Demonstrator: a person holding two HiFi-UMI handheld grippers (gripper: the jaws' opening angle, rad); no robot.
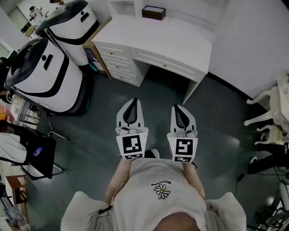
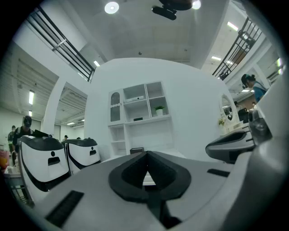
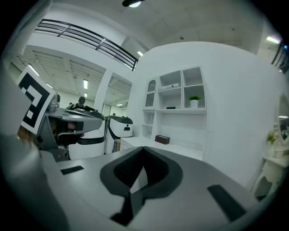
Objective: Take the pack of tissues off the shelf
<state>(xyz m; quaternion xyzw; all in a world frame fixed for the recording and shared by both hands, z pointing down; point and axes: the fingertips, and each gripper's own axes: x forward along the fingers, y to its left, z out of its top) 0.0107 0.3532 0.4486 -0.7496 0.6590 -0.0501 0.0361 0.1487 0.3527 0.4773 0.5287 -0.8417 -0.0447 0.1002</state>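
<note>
Straight ahead, a white shelf unit (image 2: 141,113) rises over a white desk (image 1: 180,45). A small pale pack (image 2: 134,98) lies in an upper compartment, a small dark thing (image 2: 138,119) sits on the shelf below, and a potted plant (image 2: 159,109) stands to the right. The right gripper view shows the same pale pack (image 3: 170,85) and plant (image 3: 194,98). Which item is the tissues I cannot tell from here. My left gripper (image 1: 132,101) and right gripper (image 1: 178,107) hang side by side over the grey floor, well short of the desk. Both are shut and hold nothing.
A dark box (image 1: 153,12) sits at the back of the desk. Two large white-and-black machines (image 1: 67,22) (image 1: 40,76) stand at the left, with a dark chair (image 1: 38,151) nearer me. White ornate furniture (image 1: 271,113) and cables are at the right.
</note>
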